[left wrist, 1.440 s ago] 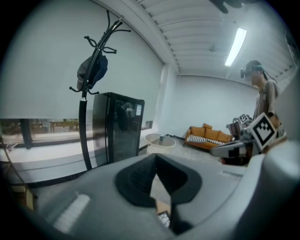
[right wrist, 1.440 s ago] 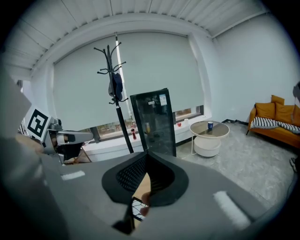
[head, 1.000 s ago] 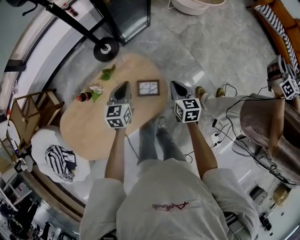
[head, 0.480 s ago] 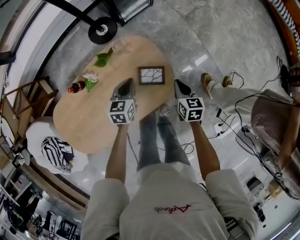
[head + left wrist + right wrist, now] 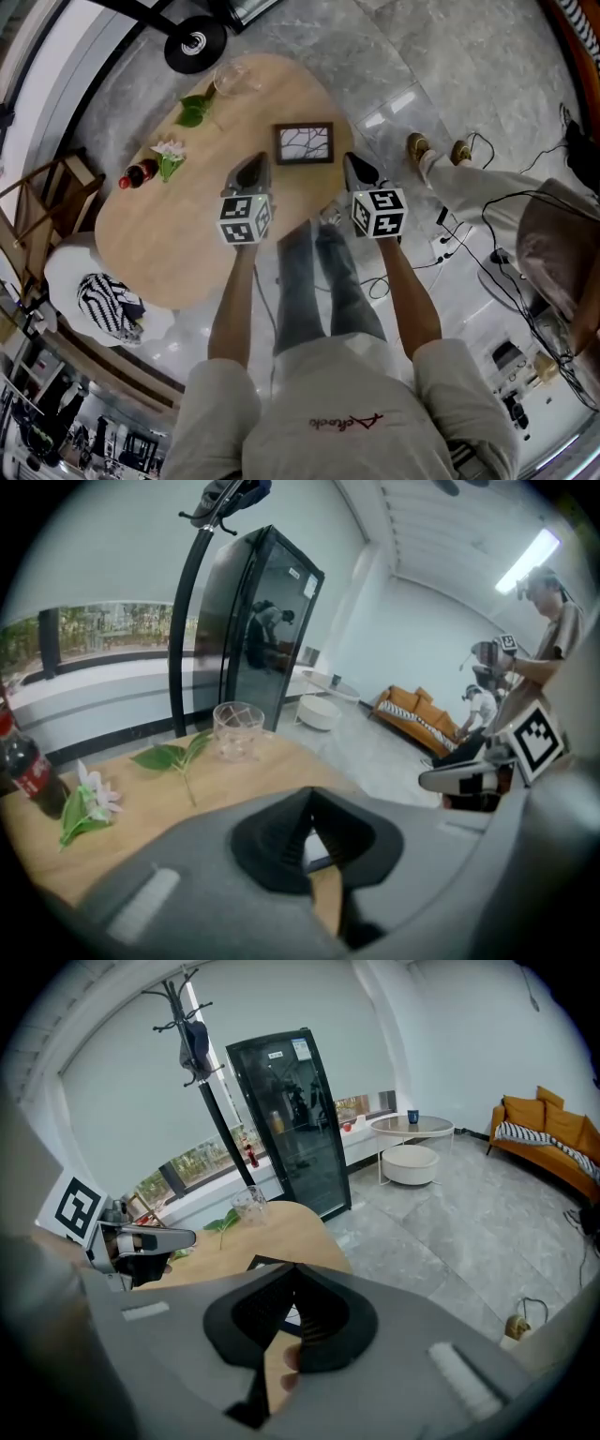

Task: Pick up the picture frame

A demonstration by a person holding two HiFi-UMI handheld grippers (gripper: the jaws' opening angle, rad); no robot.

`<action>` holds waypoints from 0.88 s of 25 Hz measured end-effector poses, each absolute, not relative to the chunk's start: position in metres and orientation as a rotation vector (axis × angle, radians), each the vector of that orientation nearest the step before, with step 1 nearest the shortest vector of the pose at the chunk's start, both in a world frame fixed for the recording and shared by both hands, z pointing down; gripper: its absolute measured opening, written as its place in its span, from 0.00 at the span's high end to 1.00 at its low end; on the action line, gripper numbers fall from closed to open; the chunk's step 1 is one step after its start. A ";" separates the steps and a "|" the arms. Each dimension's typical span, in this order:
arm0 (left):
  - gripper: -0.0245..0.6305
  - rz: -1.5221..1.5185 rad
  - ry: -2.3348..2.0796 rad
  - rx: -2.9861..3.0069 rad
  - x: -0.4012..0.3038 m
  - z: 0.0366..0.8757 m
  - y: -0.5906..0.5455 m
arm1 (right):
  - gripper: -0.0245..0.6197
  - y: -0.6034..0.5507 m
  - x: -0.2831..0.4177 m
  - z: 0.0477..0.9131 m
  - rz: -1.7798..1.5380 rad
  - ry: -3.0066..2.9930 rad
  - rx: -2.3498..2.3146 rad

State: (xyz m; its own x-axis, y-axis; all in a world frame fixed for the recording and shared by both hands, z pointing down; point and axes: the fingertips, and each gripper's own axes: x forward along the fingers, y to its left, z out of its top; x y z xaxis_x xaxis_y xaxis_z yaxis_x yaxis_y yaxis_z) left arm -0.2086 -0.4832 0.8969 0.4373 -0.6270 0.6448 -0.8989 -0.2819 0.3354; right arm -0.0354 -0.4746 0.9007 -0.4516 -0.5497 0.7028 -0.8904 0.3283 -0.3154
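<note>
The picture frame (image 5: 303, 142), dark-rimmed with a white branch print, lies flat near the right end of the oval wooden table (image 5: 187, 239). My left gripper (image 5: 251, 167) hovers over the table just left of and nearer than the frame, shut and holding nothing. My right gripper (image 5: 357, 169) hangs at the table's right edge, just right of the frame, shut and empty too. In the left gripper view the jaw tips (image 5: 310, 794) meet, and a bit of the frame (image 5: 317, 850) shows below them. In the right gripper view the gripper (image 5: 295, 1265) points over the frame's corner (image 5: 261, 1262).
On the far part of the table are a glass (image 5: 234, 77), a leafy sprig (image 5: 195, 110), a flower (image 5: 169, 155) and a cola bottle (image 5: 138, 174). A seat with striped cloth (image 5: 108, 302) stands left. Another person (image 5: 553, 244) and floor cables (image 5: 450, 253) are right. A black fridge (image 5: 253, 639) stands beyond.
The head view has swung, so the table sits higher and more to the left in the picture. Both grippers stay shut either side of the frame, which now lies slightly further ahead of their tips.
</note>
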 end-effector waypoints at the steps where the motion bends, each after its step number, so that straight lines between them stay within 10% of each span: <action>1: 0.96 0.523 -1.273 2.010 -0.209 0.907 -0.484 | 0.95 -0.477 -0.036 0.910 0.957 -2.117 1.263; 22: 0.84 0.602 -1.193 1.899 -0.193 1.021 -0.491 | 0.84 -0.486 -0.046 1.026 1.086 -2.006 1.242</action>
